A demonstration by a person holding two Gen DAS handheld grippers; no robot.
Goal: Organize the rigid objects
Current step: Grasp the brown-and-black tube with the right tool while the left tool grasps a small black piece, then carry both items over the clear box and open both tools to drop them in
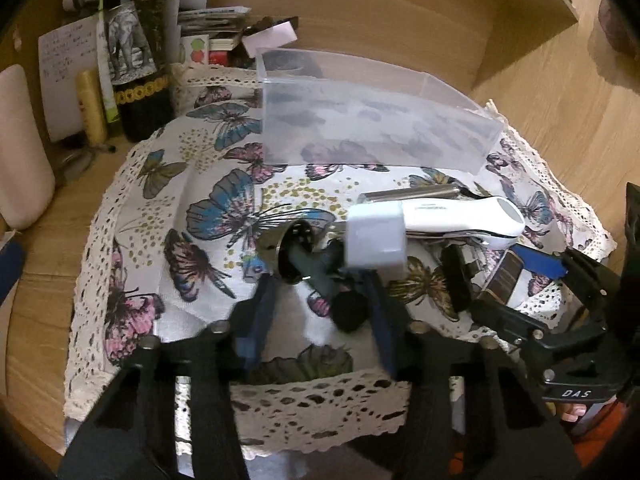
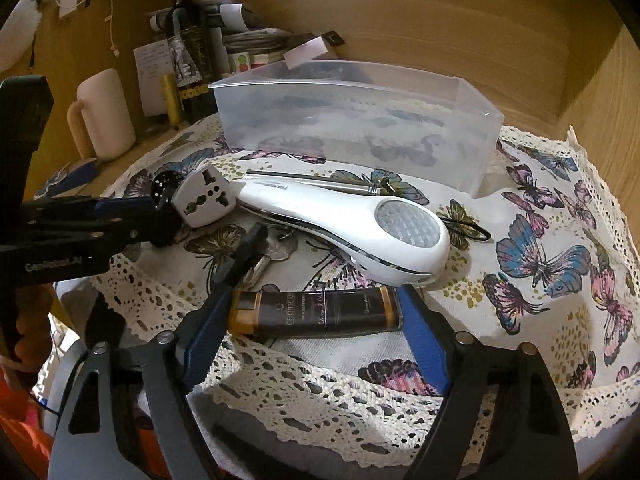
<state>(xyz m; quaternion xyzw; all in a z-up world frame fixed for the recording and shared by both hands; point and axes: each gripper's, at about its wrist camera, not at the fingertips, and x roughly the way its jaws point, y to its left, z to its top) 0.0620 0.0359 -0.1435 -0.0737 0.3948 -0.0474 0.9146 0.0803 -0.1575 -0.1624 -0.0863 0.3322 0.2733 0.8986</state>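
- Presently, right hand-held gripper [image 2: 310,312]: jaws spread wide, one blue finger at each end of the dark lighter [image 2: 316,314]; whether the pads already touch its ends I cannot tell.
- Dark lighter: lies flat on the butterfly cloth [image 2: 560,240], long axis crosswise to my right fingers and running straight between them. Glossy brown-black body, gold bands, fine script; hard and slick, likely to slip if pinched off-centre.
- Left hand-held gripper [image 1: 320,292]: open, straddling the dark handle of a metal-headed tool [image 1: 296,254] that points away along the fingers; nothing gripped that I can see.
- White travel adapter [image 1: 374,236]: boxy matte plastic, just beyond my left fingers, touching the tool's far end.
- White torch [image 2: 352,224]: smooth teardrop shell, faceted lens, lying diagonally behind the lighter.
- Clear plastic bin [image 2: 352,120]: frosted, thin-walled, holding nothing I can see, at the back of the cloth, beyond everything else.
- Judgement: the right hand is nearer the lighter, so closing lengthwise on it comes first, then a forward carry over the torch to the bin.
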